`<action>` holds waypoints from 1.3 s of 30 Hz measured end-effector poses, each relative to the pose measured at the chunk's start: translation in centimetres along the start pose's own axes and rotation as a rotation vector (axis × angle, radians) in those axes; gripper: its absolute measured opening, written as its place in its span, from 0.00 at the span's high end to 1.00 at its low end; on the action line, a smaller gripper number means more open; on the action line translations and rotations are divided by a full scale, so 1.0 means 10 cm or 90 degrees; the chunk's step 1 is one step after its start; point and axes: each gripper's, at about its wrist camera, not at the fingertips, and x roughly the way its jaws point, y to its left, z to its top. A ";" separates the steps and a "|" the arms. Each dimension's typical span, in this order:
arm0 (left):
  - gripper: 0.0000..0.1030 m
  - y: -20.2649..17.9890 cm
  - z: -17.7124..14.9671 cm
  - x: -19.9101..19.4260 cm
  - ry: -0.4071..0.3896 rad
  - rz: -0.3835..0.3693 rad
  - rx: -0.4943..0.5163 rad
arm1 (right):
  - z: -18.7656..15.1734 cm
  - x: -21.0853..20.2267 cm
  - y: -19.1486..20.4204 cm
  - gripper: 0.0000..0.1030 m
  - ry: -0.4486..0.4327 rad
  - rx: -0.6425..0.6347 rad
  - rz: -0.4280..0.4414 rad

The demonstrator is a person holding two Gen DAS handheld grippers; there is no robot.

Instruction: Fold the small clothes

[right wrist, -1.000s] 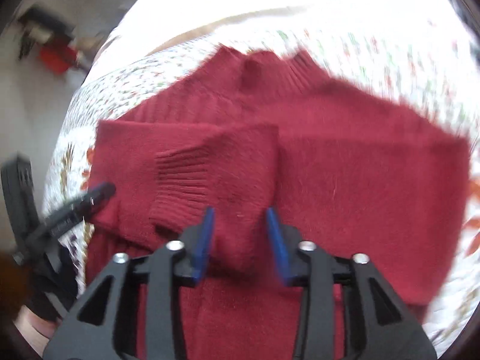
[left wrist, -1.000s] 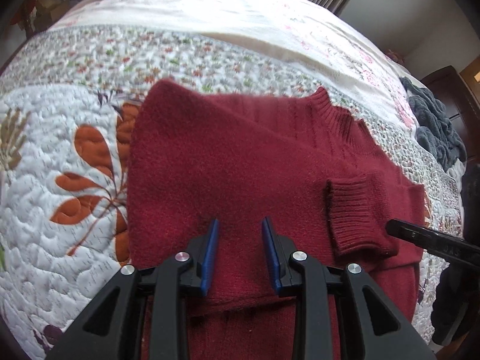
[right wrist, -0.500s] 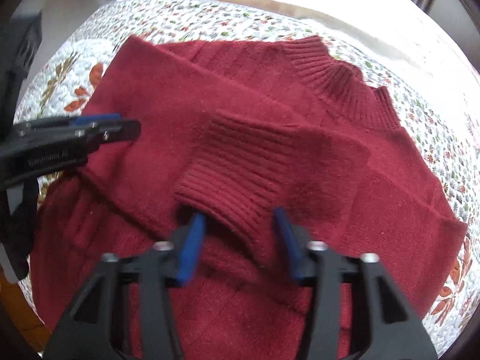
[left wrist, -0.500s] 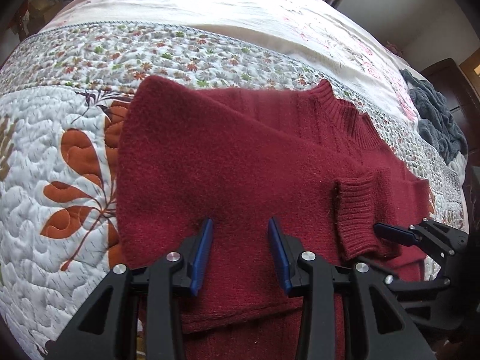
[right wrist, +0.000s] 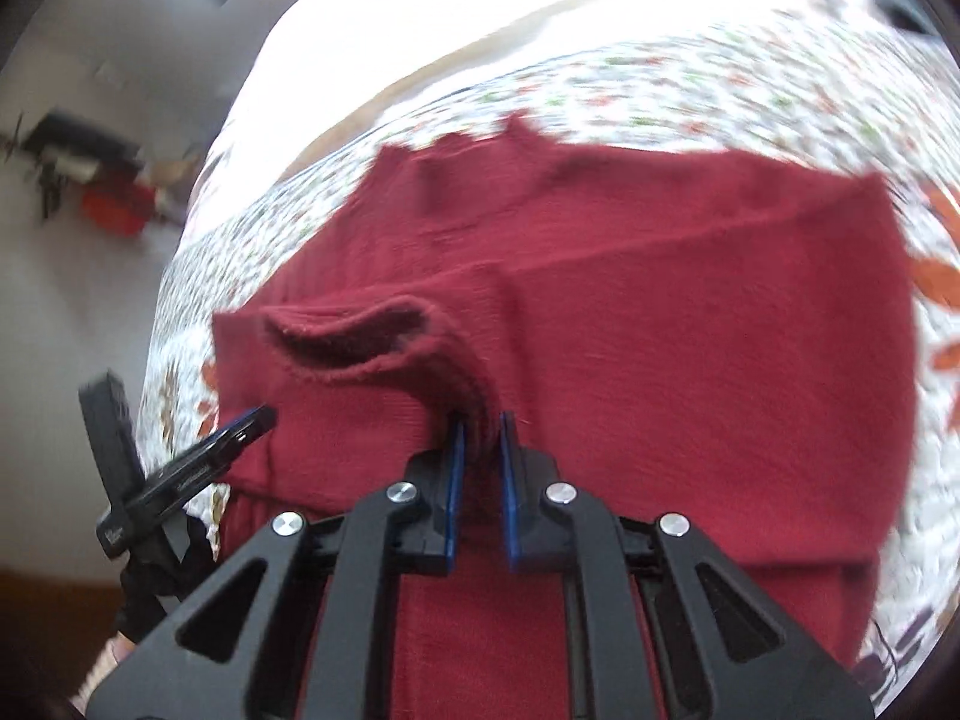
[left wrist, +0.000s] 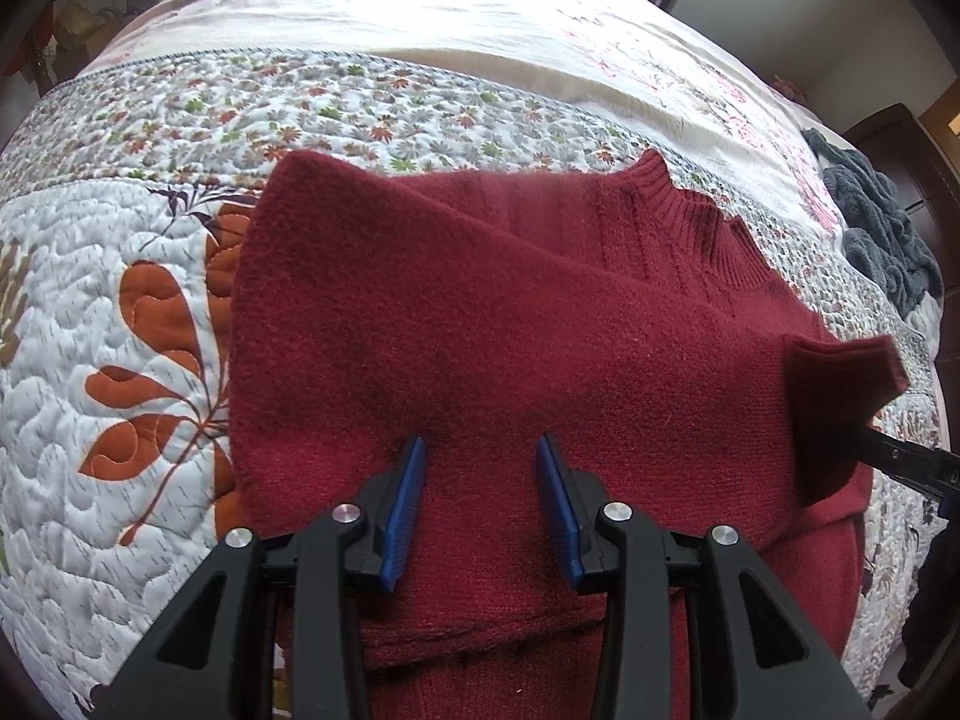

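A dark red sweater [left wrist: 510,324] lies on the bed [left wrist: 150,300], on a white quilt with orange leaves and small flowers. It is soft and fuzzy. Its ribbed collar [left wrist: 702,228] points away, toward the far side of the bed. One sleeve is folded across the front of the sweater. The cuff [right wrist: 360,336] of the other sleeve is lifted up off the sweater — its open end shows like a little mouth.

The left gripper [left wrist: 480,504] hangs just over the lower part of the sweater. Its blue fingers [left wrist: 405,510] are wide apart and hold nothing. Whether they touch the wool, I cannot tell.

The right gripper [right wrist: 480,480] has its fingers [right wrist: 456,480] close together, pinching the cuff between them. The right view is blurry.

A dark grey fluffy blanket [left wrist: 882,222] sits at the far right edge of the bed, well apart from the sweater.
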 end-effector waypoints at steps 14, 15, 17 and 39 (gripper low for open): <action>0.62 -0.08 0.02 -0.07 -0.008 0.020 0.012 | -0.18 -0.25 -1.11 0.59 -0.021 0.188 0.040; 0.62 -0.11 0.02 -0.11 -0.017 0.022 0.016 | -0.14 -0.24 -1.13 0.59 -0.020 0.187 0.058; 0.62 -0.18 0.03 -0.19 -0.033 0.017 0.024 | -0.05 -0.18 -1.13 0.59 -0.013 0.173 0.063; 0.59 -0.27 -0.01 0.04 0.003 0.034 0.059 | -0.03 0.05 -1.07 0.90 0.030 0.141 0.021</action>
